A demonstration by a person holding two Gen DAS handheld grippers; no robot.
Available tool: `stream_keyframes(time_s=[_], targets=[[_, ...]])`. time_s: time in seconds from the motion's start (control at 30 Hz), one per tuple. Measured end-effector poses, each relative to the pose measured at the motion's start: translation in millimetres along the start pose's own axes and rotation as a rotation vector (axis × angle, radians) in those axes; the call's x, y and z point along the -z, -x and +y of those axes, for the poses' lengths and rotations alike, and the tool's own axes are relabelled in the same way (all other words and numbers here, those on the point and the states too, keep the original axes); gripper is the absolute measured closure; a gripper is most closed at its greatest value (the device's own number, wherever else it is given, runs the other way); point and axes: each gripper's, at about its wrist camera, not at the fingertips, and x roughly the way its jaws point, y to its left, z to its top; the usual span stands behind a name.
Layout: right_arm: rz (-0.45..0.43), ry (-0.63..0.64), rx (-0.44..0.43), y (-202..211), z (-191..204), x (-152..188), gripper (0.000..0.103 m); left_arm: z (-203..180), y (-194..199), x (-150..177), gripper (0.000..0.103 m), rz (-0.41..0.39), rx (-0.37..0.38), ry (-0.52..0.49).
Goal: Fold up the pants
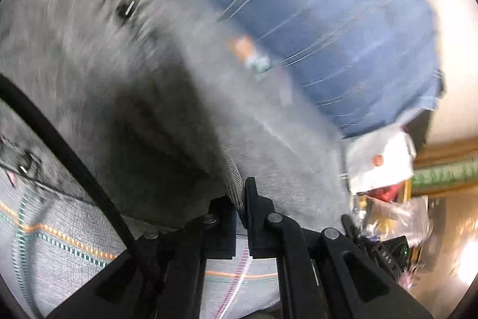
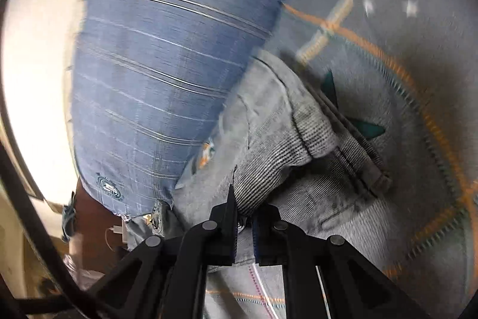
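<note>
The grey pants [image 1: 125,85] hang lifted in front of the left wrist camera, blurred by motion. My left gripper [image 1: 240,199] is shut on a ribbed edge of the pants. In the right wrist view the pants [image 2: 277,139] bunch up over the bed, with a folded waistband part showing. My right gripper [image 2: 245,211] is shut on a ribbed edge of the pants.
A blue striped pillow [image 1: 343,20] lies beyond the pants; it also shows in the right wrist view [image 2: 161,65]. The grey bedsheet [image 2: 418,139] has orange and teal stitched lines. Clutter with a white packet [image 1: 382,163] sits beside the bed at the right.
</note>
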Motion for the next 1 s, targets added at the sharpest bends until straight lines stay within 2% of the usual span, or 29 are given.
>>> stream_keyframes(time_s=[0.07,0.17,0.2,0.27,0.33,0.4,0.47,0.5,0.53,0.57,0.63,0.67,0.73,0.77,0.83,0.87,0.93,1.0], targets=[[-0.002,0.018,0.054,1,2,9,0.095,-5,4,4,0.098,-0.019,-0.017,-0.04],[0.07,-0.053,0.149,-22,-23,12,0.095,4,-26,7,0.098,0.065,-0.134,-0.092],[0.101,-0.096,0.159,-30,-34,12,0.095,7,-29,10,0.098,0.067,-0.145,-0.091],[0.083,-0.12,0.11,-23,-38,9,0.095,6,-27,14,0.097,0.051,-0.122,-0.108],[0.063,-0.087,0.149,-21,-32,7,0.091,3,-30,17,0.096,0.046,-0.138,-0.136],[0.08,-0.055,0.189,-27,-28,8,0.09,7,-38,13,0.093,0.077,-0.147,-0.148],[0.065,-0.03,0.217,-24,-18,9,0.087,8,-38,14,0.079,0.08,-0.113,-0.156],[0.034,-0.004,0.247,-20,-11,9,0.083,4,-27,14,0.063,0.062,-0.132,-0.206],[-0.006,0.038,0.293,-14,1,9,0.073,5,-18,15,0.046,0.046,-0.14,-0.241],[-0.032,0.068,0.334,-11,10,10,0.066,3,-3,17,0.041,0.024,-0.144,-0.297],[-0.134,0.149,0.445,6,35,12,0.028,9,16,21,0.038,0.005,-0.137,-0.349],[-0.184,0.184,0.479,15,47,16,0.024,13,27,19,0.038,0.001,-0.13,-0.369],[-0.246,0.238,0.51,30,72,26,0.024,26,50,5,0.038,-0.021,-0.111,-0.367],[-0.266,0.268,0.49,38,83,33,0.024,34,60,1,0.038,-0.031,-0.105,-0.359],[-0.27,0.349,0.369,40,113,46,0.024,54,85,-25,0.038,-0.065,-0.097,-0.325],[-0.233,0.393,0.294,32,130,50,0.024,59,93,-33,0.037,-0.077,-0.098,-0.314],[-0.086,0.481,0.121,-3,164,59,0.024,68,101,-60,0.037,-0.122,-0.121,-0.292],[0.037,0.516,0.032,-48,187,66,0.024,81,110,-81,0.037,-0.169,-0.132,-0.278]])
